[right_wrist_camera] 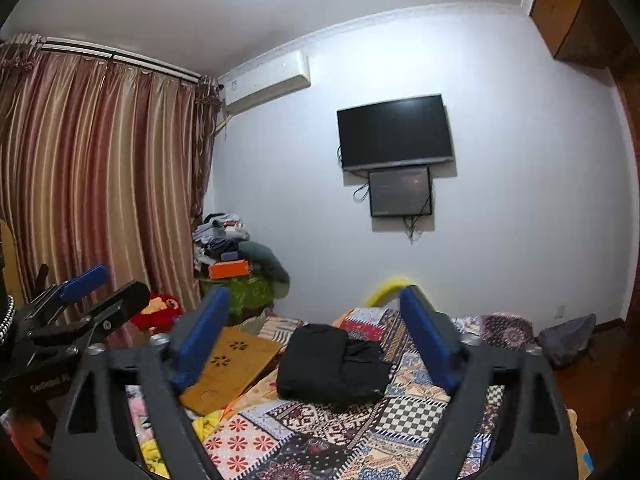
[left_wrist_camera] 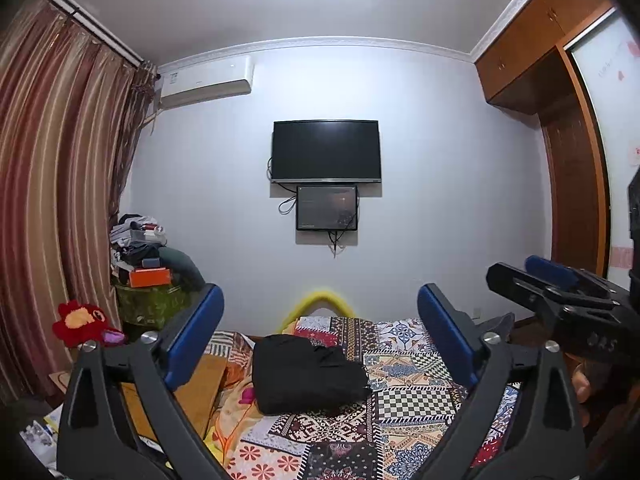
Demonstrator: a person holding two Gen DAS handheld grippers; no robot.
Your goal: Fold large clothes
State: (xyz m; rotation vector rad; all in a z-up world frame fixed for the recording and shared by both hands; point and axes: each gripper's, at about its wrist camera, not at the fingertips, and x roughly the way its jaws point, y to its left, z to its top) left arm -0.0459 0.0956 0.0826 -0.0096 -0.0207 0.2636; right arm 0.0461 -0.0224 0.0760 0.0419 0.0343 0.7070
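Black folded clothes point(left_wrist_camera: 306, 374) lying in the middle of the patchwork bed point(left_wrist_camera: 408, 408). Left tool point(left_wrist_camera: 320, 336) wide open, nothing inside. Right tool point(right_wrist_camera: 316, 340) wide open too, empty. Brown board point(right_wrist_camera: 230, 364) just left of the clothes. Red plush toy point(left_wrist_camera: 82, 322) and messy pile point(left_wrist_camera: 144, 252) far left by the curtain point(left_wrist_camera: 48, 184). Free bed on the right.

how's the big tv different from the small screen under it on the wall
The tv is wider and mounted higher; the small screen hangs directly beneath it. The tv is plain black, while the small screen looks greyish with faint marks. Loose cables show around the small screen. Both are dark-framed rectangles on the same white wall.
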